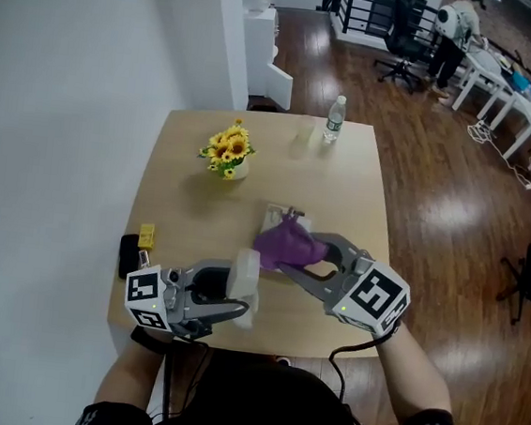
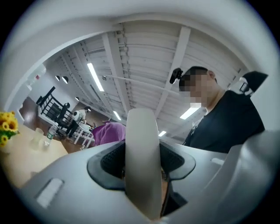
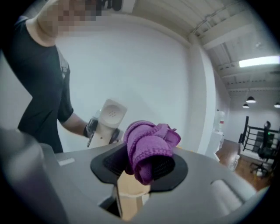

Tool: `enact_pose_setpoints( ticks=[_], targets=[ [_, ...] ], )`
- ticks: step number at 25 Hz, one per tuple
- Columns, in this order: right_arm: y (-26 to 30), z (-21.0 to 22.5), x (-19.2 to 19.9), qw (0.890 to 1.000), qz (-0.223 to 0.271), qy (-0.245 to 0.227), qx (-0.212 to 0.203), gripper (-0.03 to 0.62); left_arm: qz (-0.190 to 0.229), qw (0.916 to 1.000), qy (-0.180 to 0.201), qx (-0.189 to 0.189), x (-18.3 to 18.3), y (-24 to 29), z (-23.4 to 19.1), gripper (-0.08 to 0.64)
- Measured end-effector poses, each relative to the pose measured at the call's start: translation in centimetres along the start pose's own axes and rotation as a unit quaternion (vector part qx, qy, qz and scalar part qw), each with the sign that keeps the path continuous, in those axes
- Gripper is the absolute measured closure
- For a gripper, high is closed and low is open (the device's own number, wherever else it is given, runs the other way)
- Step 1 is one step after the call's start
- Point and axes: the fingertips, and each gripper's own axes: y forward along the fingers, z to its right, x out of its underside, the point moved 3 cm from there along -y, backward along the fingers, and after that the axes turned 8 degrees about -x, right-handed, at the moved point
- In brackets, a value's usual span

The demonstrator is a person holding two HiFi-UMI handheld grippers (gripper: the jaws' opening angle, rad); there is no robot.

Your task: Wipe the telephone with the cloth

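The white telephone handset [image 1: 244, 280] stood earpiece-up, clamped in the left hand-held gripper [image 1: 240, 306]; the bunched purple cloth [image 1: 287, 245] sat pinched in the right hand-held gripper [image 1: 291, 255], near it.

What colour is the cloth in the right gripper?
The cloth is purple; the right gripper view shows it best.

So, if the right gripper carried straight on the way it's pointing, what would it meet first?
Probably the handset in the left gripper, met by the cloth the right gripper holds; it sits slightly left of line, so a miss is possible.
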Motion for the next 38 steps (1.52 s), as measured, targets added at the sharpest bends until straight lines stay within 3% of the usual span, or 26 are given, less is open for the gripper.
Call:
enact_pose_setpoints(
  ticks=[3, 7, 11, 16, 20, 26, 33, 38],
  targets=[
    [-0.5, 1.0, -2.2, 0.997, 0.066, 0.036, 0.001, 0.449, 0.039, 0.9978, -0.045, 0.029, -0.6, 0.0, 0.1, 0.342],
    [1.0, -1.0, -2.6, 0.996, 0.073, 0.032, -0.042, 0.449, 0.057, 0.9949, -0.068, 0.048, -1.0, 0.6, 0.2, 0.342],
    [1.0, -1.8, -1.5, 0.994, 0.09, 0.052, -0.036, 0.451, 0.063, 0.9938, -0.077, 0.05, -0.7, 0.8, 0.1, 0.342],
    [0.6, -2.6, -0.2, 0.997, 0.06, 0.041, -0.025, 0.451, 0.079, 0.9908, -0.1, 0.045, -0.3, 0.6, -0.1, 0.342],
    [-0.3, -2.7, -0.1, 1.0, 0.027, 0.007, 0.003, 0.451, 0.126, 0.9823, -0.131, 0.046, -1.2, -0.1, -0.8, 0.342],
    [-1.9, -1.6, -4.5, 0.995, 0.076, -0.023, 0.065, 0.451, 0.135, 0.9792, -0.147, 0.038, -1.3, 0.2, -1.5, 0.342],
    [0.2, -4.6, -4.4, 0.996, 0.025, -0.076, 0.048, 0.453, 0.128, 0.98, -0.151, 0.017, -0.9, 0.5, -2.1, 0.343],
    [0.2, -6.2, -2.5, 0.995, -0.026, -0.095, -0.002, 0.453, 0.145, 0.9769, -0.156, 0.013, -1.3, -0.3, -2.2, 0.342]
  ],
)
